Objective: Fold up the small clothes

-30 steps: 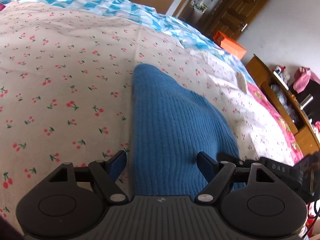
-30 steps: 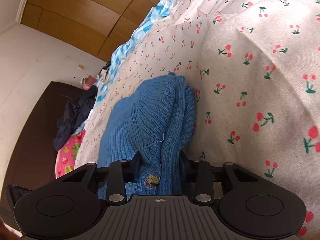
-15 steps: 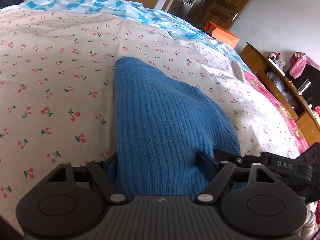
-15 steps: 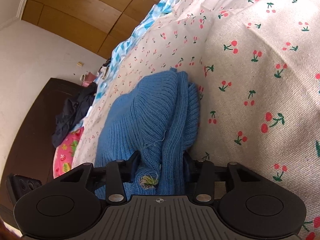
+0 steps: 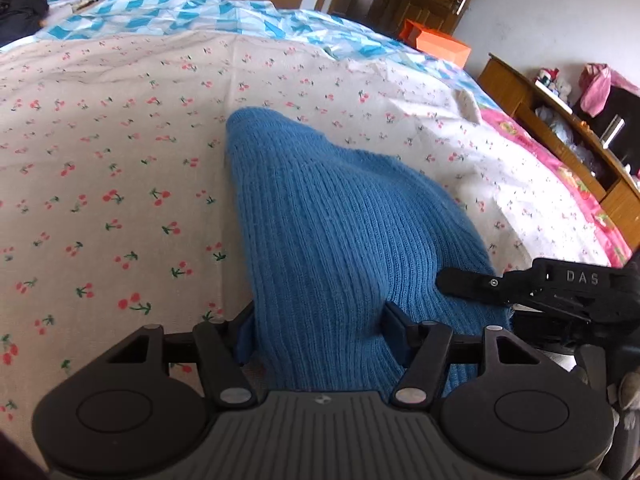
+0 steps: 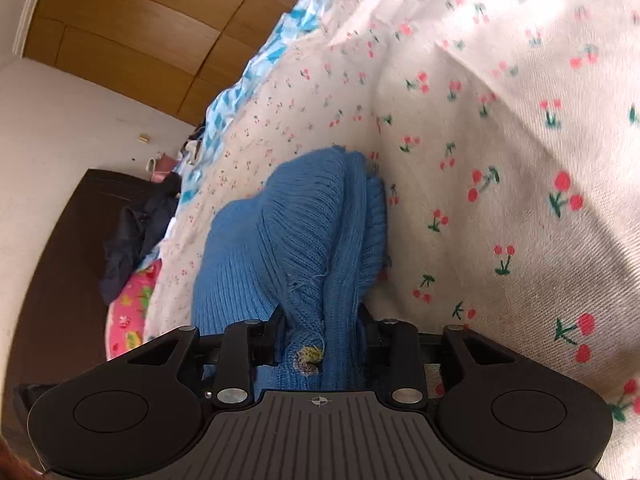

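Observation:
A blue ribbed knit garment (image 5: 336,224) lies on the cherry-print bed sheet (image 5: 100,184), its far end tapering to a point. My left gripper (image 5: 320,328) is shut on the near edge of the garment, the fabric bunched between its fingers. My right gripper (image 6: 320,324) is shut on another bunched part of the same garment (image 6: 296,240), with a small yellow-green patch (image 6: 310,356) at the grip. The right gripper's body (image 5: 540,284) shows at the right in the left wrist view, next to the garment.
A blue-and-white checked cover (image 5: 192,16) lies at the far bed edge. An orange box (image 5: 436,44), a wooden door and a wooden shelf unit (image 5: 568,136) stand right. Dark clothes (image 6: 136,236) lie on a dark cabinet, with a pink patterned sheet (image 6: 132,316) below.
My left gripper went from open around the garment's edge to shut on it. Both grippers shifted slightly with the garment; the right one kept its hold.

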The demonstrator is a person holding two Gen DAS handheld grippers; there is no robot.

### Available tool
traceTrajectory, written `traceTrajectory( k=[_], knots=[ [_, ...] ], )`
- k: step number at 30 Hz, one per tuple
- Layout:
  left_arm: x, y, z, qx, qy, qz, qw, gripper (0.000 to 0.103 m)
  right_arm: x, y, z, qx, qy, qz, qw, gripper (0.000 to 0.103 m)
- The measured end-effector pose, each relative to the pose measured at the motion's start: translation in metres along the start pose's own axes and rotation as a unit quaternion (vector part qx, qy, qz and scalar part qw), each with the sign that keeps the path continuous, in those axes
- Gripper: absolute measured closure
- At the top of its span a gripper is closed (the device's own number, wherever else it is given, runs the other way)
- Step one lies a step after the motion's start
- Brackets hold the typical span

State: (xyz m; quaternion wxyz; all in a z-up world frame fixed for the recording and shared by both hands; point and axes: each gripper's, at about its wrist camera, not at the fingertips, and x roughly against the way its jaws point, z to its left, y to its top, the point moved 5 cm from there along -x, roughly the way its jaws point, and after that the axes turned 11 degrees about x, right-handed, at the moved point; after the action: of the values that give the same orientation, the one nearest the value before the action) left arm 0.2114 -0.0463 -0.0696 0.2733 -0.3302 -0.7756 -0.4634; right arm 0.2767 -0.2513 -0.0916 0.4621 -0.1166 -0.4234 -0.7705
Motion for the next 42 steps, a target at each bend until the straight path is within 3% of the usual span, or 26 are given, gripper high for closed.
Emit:
traceTrajectory(
  k=[5, 9, 12, 14, 16, 18, 23, 26, 31, 36, 42],
  knots=[
    [0.033, -0.001, -0.010, -0.066, 0.026, -0.052, 0.9961, 0.037, 0.044, -0.015, 0.036, 0.089, -0.073, -0.058, 0.992, 0.069],
    [0.042, -0.006, -0.014, -0.090, 0.039, -0.069, 0.9927, 0.037, 0.057, -0.027, 0.074, 0.165, -0.081, -0.086, 0.979, 0.069],
    [0.037, -0.013, -0.015, -0.100, 0.052, -0.058, 0.9919, 0.037, 0.042, -0.037, 0.078, 0.176, -0.071, -0.052, 0.980, 0.075],
    [0.031, -0.018, -0.013, -0.105, 0.064, -0.046, 0.9914, 0.037, 0.030, -0.043, 0.064, 0.168, -0.096, -0.026, 0.981, 0.079],
    [0.025, -0.025, -0.008, -0.108, 0.079, -0.036, 0.9904, 0.036, 0.024, -0.047, 0.049, 0.164, -0.129, -0.009, 0.978, 0.093],
    [0.020, -0.030, -0.001, -0.098, 0.086, -0.022, 0.9912, 0.035, 0.024, -0.048, 0.042, 0.149, -0.132, -0.007, 0.980, 0.099],
    [0.029, -0.034, 0.003, -0.073, 0.080, -0.018, 0.9939, 0.035, 0.034, -0.057, 0.064, 0.188, -0.159, -0.028, 0.969, 0.098],
    [0.037, -0.038, 0.000, -0.084, 0.084, -0.024, 0.9926, 0.034, 0.045, -0.064, 0.082, 0.217, -0.168, -0.052, 0.960, 0.085],
    [0.040, -0.043, 0.006, -0.070, 0.084, -0.021, 0.9938, 0.030, 0.040, -0.071, 0.074, 0.220, -0.206, -0.036, 0.953, 0.091],
    [0.045, -0.047, 0.007, -0.069, 0.079, -0.020, 0.9943, 0.030, 0.046, -0.067, 0.061, 0.179, -0.216, -0.040, 0.959, 0.093],
    [0.050, -0.054, 0.006, -0.078, 0.084, -0.022, 0.9931, 0.029, 0.065, -0.083, 0.092, 0.221, -0.231, -0.077, 0.944, 0.085]
  ],
)
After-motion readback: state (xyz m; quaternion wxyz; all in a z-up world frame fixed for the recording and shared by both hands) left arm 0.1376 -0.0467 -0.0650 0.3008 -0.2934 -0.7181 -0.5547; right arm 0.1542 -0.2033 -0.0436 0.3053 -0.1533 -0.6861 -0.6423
